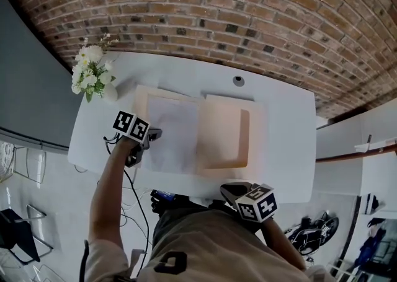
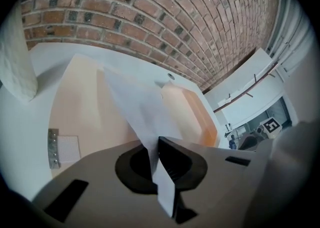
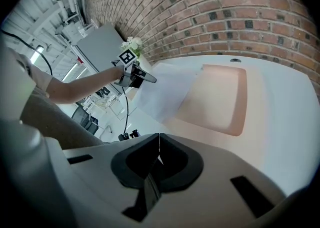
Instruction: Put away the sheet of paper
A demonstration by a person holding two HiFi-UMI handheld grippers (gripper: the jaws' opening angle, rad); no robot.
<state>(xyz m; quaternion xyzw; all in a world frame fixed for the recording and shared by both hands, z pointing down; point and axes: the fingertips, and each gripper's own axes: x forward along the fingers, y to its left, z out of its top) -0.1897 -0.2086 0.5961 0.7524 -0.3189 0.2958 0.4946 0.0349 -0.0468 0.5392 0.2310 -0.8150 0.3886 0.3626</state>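
Observation:
The white sheet of paper (image 1: pixel 172 135) lies tilted over the left half of an open peach folder (image 1: pixel 224 135) on the white table (image 1: pixel 285 126). My left gripper (image 1: pixel 152 135) is shut on the sheet's left edge. In the left gripper view the paper (image 2: pixel 142 111) rises out of the closed jaws (image 2: pixel 156 157) above the folder (image 2: pixel 85 111). My right gripper (image 1: pixel 232 191) hangs at the table's front edge, clear of the folder. In the right gripper view its jaws (image 3: pixel 159 157) are shut on nothing, and the sheet (image 3: pixel 162 91), the folder (image 3: pixel 215 96) and the left gripper (image 3: pixel 137 76) lie ahead.
A white vase of flowers (image 1: pixel 92 73) stands at the table's far left corner, close to the folder's left flap (image 1: pixel 142 98). A round cable hole (image 1: pixel 239 80) sits near the back edge. A brick wall (image 1: pixel 248 8) runs behind the table. A metal clip (image 2: pixel 52 147) sits inside the folder.

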